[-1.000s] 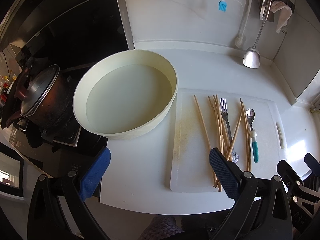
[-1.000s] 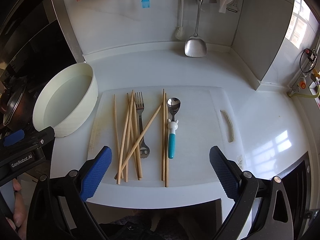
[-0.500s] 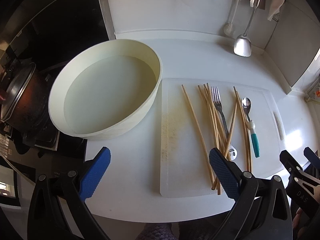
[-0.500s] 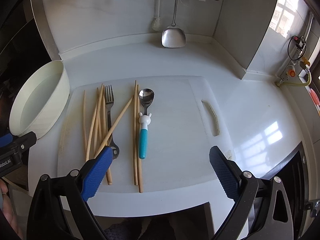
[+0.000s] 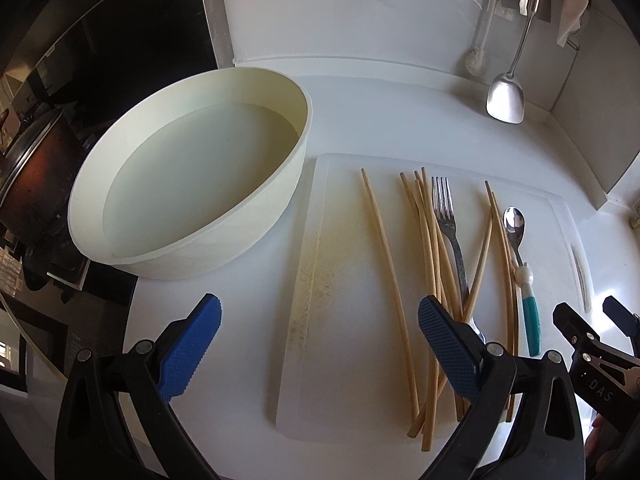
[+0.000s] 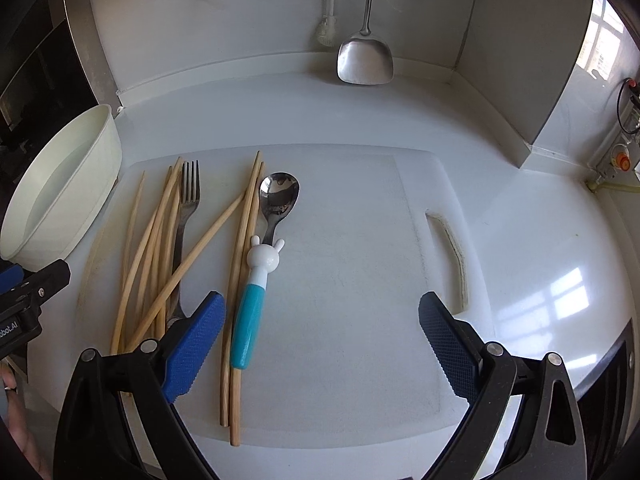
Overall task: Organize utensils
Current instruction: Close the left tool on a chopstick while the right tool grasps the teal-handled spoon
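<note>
Cream basin [image 5: 192,184] on white worktop [image 5: 380,120], L of cutting board [image 6: 352,280]. On board: chopsticks [image 6: 160,248], fork [image 6: 188,200], then blue-handled spoon [image 6: 256,280]. Left tool [image 5: 320,352] and right tool [image 6: 320,344] both w/ fingers apart, nothing held.

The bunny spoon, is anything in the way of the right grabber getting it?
Nothing visible sits on the spoon, and the open right gripper hangs just above it. Two chopsticks lie tight against its left side, so a finger could bump them.
</note>
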Available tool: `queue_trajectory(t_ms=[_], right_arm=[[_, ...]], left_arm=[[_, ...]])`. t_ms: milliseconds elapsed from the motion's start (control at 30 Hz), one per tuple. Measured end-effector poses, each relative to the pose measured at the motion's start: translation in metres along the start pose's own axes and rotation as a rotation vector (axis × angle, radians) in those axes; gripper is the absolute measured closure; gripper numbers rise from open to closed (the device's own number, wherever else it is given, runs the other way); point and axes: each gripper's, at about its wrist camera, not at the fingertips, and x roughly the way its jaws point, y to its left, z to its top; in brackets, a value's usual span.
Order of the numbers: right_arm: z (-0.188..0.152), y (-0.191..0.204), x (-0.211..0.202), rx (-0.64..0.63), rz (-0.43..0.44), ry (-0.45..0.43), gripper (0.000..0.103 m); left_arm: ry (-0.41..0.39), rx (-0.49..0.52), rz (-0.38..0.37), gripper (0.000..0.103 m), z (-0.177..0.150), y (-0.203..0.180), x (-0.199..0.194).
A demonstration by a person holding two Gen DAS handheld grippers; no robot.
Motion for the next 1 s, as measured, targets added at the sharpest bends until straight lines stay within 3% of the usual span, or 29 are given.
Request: queue_trajectory(t_ms=[433,1000], right_arm=[[-0.002,0.002,0.028,0.021,-0.008,-0.052,0.009],[-0.005,0.014,0.042,-0.014,-0.06,-0.038,0.01]], left_arm=[[-0.024,0.024,0.004,0.006,-0.005,-0.006,0.037],[0.008,0.01,-0.016,0.006,-0.011,-0.007,0.058]])
